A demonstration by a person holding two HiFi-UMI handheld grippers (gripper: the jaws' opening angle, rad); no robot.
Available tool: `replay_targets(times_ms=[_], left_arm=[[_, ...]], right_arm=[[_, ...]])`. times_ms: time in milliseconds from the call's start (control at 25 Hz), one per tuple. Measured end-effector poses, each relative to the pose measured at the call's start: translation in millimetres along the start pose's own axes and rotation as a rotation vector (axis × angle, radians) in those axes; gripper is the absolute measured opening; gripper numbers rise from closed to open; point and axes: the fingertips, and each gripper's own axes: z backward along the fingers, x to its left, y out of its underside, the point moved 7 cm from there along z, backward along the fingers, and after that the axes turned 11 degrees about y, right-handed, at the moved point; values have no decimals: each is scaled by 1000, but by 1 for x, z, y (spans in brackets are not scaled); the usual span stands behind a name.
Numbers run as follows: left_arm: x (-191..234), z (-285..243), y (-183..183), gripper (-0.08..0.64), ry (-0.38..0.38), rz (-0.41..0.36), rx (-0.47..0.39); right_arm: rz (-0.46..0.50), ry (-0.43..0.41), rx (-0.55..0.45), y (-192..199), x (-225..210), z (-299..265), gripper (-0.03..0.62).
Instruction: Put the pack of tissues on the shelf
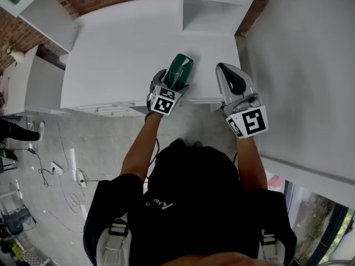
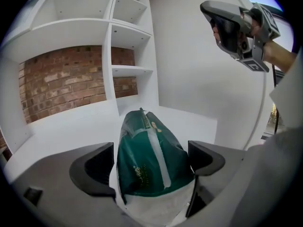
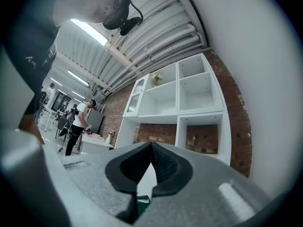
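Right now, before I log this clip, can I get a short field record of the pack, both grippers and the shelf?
tissue pack: green, lying on the white shelf surface, near its front edge
left gripper: jaws wide apart, pack between them, pads not pressing on it
right gripper: jaws together, nothing held, raised in the air to the right of the pack
task status: pack appears set down and released

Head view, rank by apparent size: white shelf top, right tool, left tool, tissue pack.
1. white shelf top
2. right tool, raised nearer the camera, which inflates it
3. left tool and tissue pack: look alike, and the tool partly hides the pack, so unranked
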Motion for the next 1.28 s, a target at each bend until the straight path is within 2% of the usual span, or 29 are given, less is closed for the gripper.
replay_targets(times_ms=[240,360,520,600,720,920,1120,1280], left_arm=[[4,-5,3,477,17,-4,50],[5,-5,6,375,5,-10,74],[5,0,5,280,-19,-9,67],[4,3,2,247,-29,-12,55],[6,11,-9,235,-43,-19,14],[-1,36,-58,233,-47,-42,-117],[-18,67,-129,233,-23,-58,-260],[-29,82,-183,233,-3,-68,-328]], right_arm=[[7,16,13,1,4,-5,2],[11,24,17,1,6,-8,2],[15,36,17,0,8,-10,2],[17,44,15,-1,8,-9,2],[18,59,7,-2,7,-11,2],[14,89,-12,-5,2,-13,2],[25,110,-34,-14,-11,-12,2],[34,121,-63,-25,-32,-15,2]])
